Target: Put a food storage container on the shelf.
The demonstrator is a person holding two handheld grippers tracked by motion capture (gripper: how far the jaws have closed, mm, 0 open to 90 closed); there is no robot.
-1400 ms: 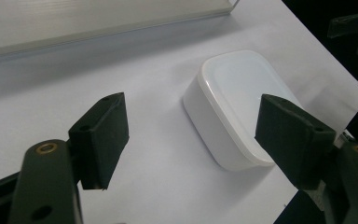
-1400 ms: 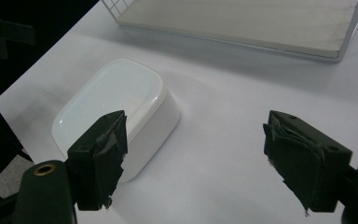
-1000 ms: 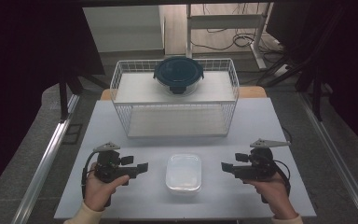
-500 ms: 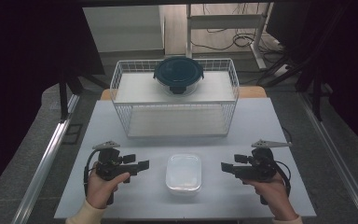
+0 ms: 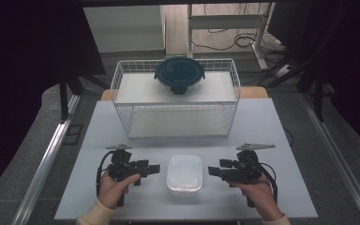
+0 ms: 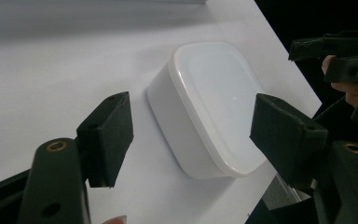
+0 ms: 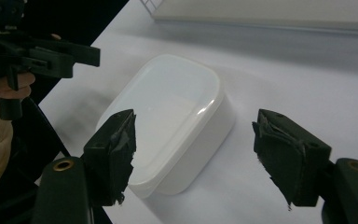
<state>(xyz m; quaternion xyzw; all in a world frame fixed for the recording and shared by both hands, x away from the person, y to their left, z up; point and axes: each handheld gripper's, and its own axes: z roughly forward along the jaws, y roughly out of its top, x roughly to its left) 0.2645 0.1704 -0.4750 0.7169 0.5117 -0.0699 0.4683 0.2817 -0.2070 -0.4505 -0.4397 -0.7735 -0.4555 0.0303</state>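
White lidded box point(image 5: 184, 174) lies on the table point(image 5: 272, 126) between the grippers, long axis running away from the person; left gripper point(image 5: 153, 168) and right gripper point(image 5: 214, 171) face it, equally near; jaws apart, lately narrowing, nothing gripped.

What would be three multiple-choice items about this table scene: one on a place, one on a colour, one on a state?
1. Where is the round lidded container?
A. On the wire rack's top shelf
B. On the floor
C. Between the grippers

2. What colour is the rectangular container on the table?
A. Red
B. White
C. Black

3. How do the left gripper and right gripper stand?
A. Clamped on the container
B. Lying on the rack
C. Open, apart from it

Key: 1 A, it sits atop the wire rack; 2 B, pale white box; 3 C, gaps show beside the box.
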